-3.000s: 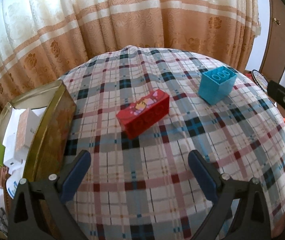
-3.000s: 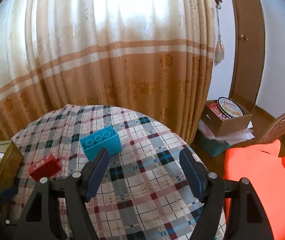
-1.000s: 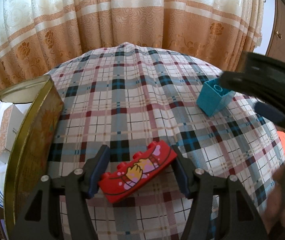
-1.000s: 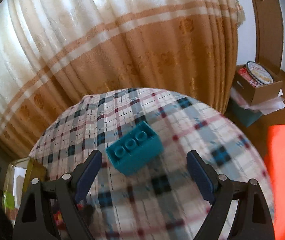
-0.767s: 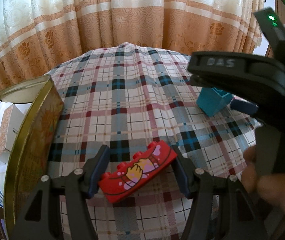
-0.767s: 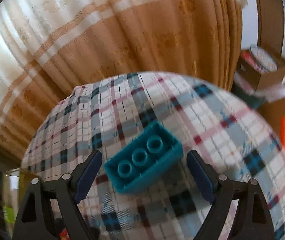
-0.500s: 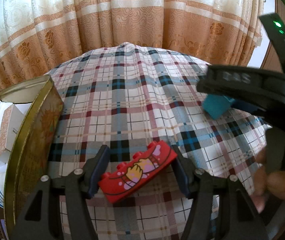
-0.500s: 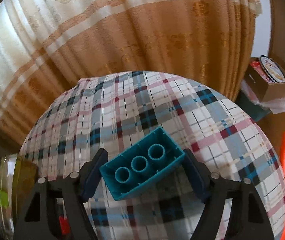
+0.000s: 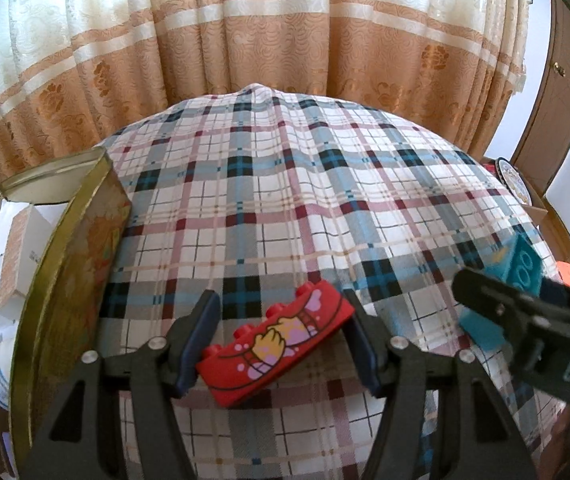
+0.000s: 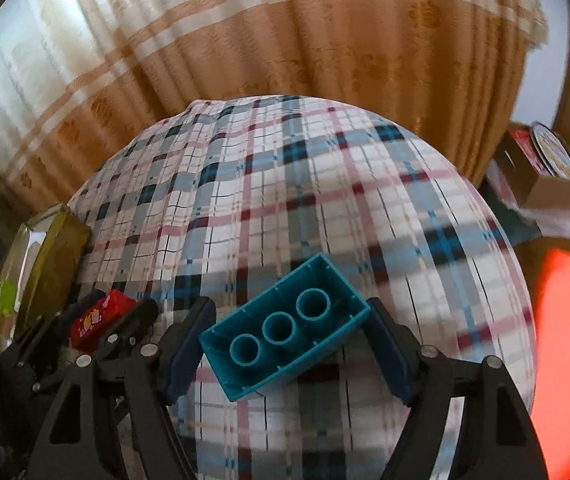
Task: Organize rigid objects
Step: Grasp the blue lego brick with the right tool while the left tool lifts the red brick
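My left gripper [image 9: 281, 344] is shut on a red toy brick [image 9: 277, 344] with a cartoon print, held just above the plaid tablecloth [image 9: 285, 200]. My right gripper [image 10: 285, 344] is shut on a teal toy brick [image 10: 285, 332] turned hollow side up, its three round tubes showing, lifted off the cloth. In the left wrist view the teal brick [image 9: 525, 268] and the right gripper [image 9: 533, 320] show at the right edge. In the right wrist view the red brick [image 10: 101, 316] and the left gripper [image 10: 105, 320] show at the lower left.
An open gold tin [image 9: 73, 248] with white boxes inside stands at the table's left edge; it also shows in the right wrist view [image 10: 41, 260]. A cardboard box with a round tin [image 10: 545, 168] sits on the floor at right, near an orange cushion [image 10: 569, 320]. Curtains hang behind.
My right gripper closed on the teal brick and carried it from the table's far right toward the near side, beside my left gripper. The left gripper kept its hold on the red brick.
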### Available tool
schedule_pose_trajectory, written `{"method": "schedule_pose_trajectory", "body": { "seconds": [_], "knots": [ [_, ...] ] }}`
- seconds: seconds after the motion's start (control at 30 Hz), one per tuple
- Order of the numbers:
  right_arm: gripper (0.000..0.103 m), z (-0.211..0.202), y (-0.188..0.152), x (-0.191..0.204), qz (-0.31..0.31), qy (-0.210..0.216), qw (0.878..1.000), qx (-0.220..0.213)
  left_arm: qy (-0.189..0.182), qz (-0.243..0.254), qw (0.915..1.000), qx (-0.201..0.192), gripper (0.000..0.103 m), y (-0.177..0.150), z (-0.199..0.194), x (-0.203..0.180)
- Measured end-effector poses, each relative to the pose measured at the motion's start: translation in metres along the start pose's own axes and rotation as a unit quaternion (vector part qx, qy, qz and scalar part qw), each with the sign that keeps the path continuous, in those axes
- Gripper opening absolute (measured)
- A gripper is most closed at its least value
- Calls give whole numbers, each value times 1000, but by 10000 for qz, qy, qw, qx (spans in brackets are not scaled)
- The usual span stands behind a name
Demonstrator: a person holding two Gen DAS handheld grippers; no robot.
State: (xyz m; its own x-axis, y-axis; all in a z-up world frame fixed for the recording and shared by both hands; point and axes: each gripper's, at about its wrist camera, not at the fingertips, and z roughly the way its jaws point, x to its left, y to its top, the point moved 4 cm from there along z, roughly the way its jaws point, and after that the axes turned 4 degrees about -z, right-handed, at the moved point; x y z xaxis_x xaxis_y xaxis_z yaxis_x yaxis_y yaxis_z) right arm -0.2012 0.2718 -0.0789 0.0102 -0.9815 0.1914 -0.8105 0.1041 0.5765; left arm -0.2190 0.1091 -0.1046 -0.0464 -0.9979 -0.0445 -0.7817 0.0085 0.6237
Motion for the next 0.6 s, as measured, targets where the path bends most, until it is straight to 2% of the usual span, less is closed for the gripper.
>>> {"method": "schedule_pose_trajectory", "body": {
  "seconds": [0.13,0.3,0.6],
  "knots": [
    [77,-11,-11,-2,206,-252,9991,-279,157,39,9999,-33,61,-6,-6,1],
    [77,-23,-22,-9,713,-104,9957,-587,232,99,9997,-3,61,-9,-12,2],
    [77,-34,-29,-8,911,-193,9933,-678,201,112,9997,-49,61,-12,-30,5]
  ]
}}
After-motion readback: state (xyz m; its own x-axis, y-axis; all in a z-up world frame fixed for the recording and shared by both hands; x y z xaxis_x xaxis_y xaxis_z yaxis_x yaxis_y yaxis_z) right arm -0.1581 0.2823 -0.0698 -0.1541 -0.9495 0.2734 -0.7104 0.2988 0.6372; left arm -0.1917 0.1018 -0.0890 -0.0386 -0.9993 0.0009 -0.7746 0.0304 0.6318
